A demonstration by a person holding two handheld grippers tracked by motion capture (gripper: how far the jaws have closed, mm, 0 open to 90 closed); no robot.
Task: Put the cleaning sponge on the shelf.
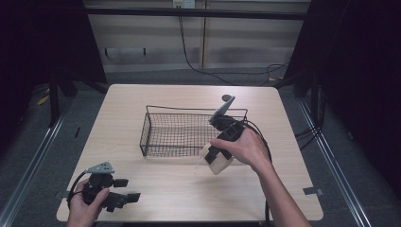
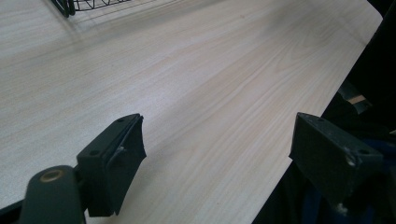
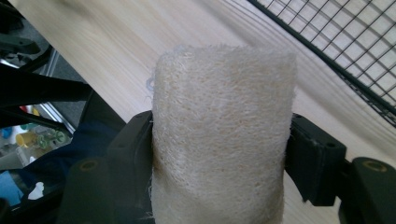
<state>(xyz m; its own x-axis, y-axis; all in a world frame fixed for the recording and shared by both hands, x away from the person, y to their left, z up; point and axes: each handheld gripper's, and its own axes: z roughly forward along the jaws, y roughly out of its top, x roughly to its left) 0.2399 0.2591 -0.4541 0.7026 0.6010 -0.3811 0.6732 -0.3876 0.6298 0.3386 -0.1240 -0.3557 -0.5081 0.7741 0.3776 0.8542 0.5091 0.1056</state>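
Loofah sponge (image 3: 223, 130) clamped between the 2 jaws of the right gripper (image 1: 218, 153), just beside the wire basket (image 1: 156, 124).

At the table's (image 1: 189, 189) near left corner, the left gripper (image 1: 124, 190) is held with jaws wide apart and nothing between them; to the right, the sponge is gripped above the tabletop, at the basket's near right corner.

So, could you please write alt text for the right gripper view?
A pale, fibrous loofah cylinder stands clamped between the right gripper's two black jaws. Behind it are the light wooden table and, at upper right, a black wire basket.
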